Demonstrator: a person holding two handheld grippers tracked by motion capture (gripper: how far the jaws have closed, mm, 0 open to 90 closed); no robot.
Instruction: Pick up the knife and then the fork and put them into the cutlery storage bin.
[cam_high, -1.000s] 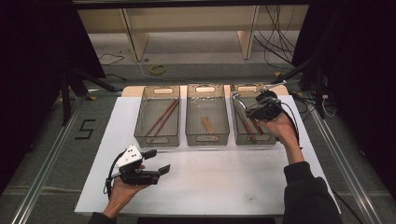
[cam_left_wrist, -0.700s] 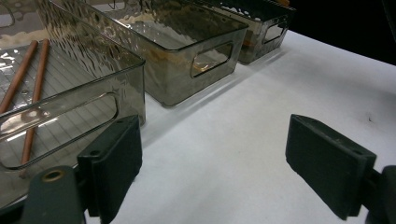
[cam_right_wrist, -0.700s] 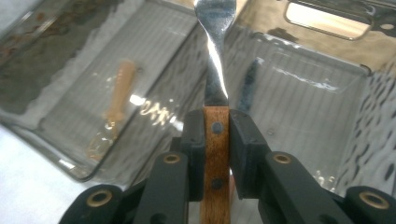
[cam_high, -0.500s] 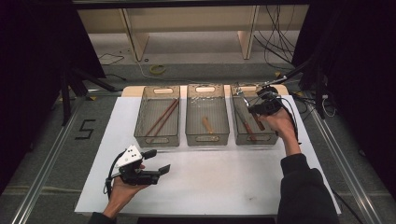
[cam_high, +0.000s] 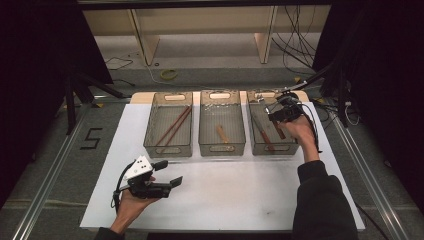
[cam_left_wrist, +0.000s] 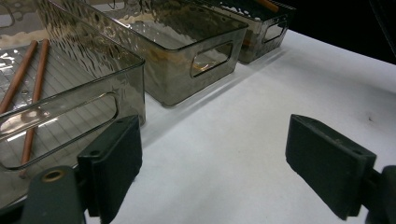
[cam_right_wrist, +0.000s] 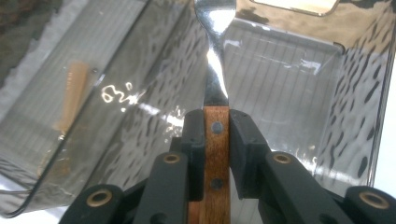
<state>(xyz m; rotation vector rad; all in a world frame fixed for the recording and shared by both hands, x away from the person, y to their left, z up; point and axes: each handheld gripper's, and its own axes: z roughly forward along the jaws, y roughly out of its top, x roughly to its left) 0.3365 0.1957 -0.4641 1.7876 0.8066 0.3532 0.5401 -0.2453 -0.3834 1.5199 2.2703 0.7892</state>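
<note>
My right gripper (cam_high: 276, 113) hovers over the far half of the right-hand clear bin (cam_high: 272, 150). In the right gripper view it (cam_right_wrist: 216, 126) is shut on the riveted wooden handle of a metal utensil (cam_right_wrist: 215, 70). The shiny shank points ahead over the bin floor, and its tip is cut off at the top. A brown-handled utensil (cam_high: 266, 140) lies in that bin. My left gripper (cam_high: 167, 181) rests low over the white sheet near the front left. Its jaws stand wide apart with nothing between them (cam_left_wrist: 215, 163).
The left bin (cam_high: 167, 150) holds two brown chopsticks (cam_high: 172, 125) (cam_left_wrist: 28, 70). The middle bin (cam_high: 221, 149) holds a short pale wooden piece (cam_high: 221, 133) (cam_right_wrist: 72, 93). A white sheet (cam_high: 240, 195) covers the table. Cables and shelf legs lie beyond the bins.
The right gripper with the utensil has crept slightly farther away over the right bin. The left gripper has stayed where it was, still open.
</note>
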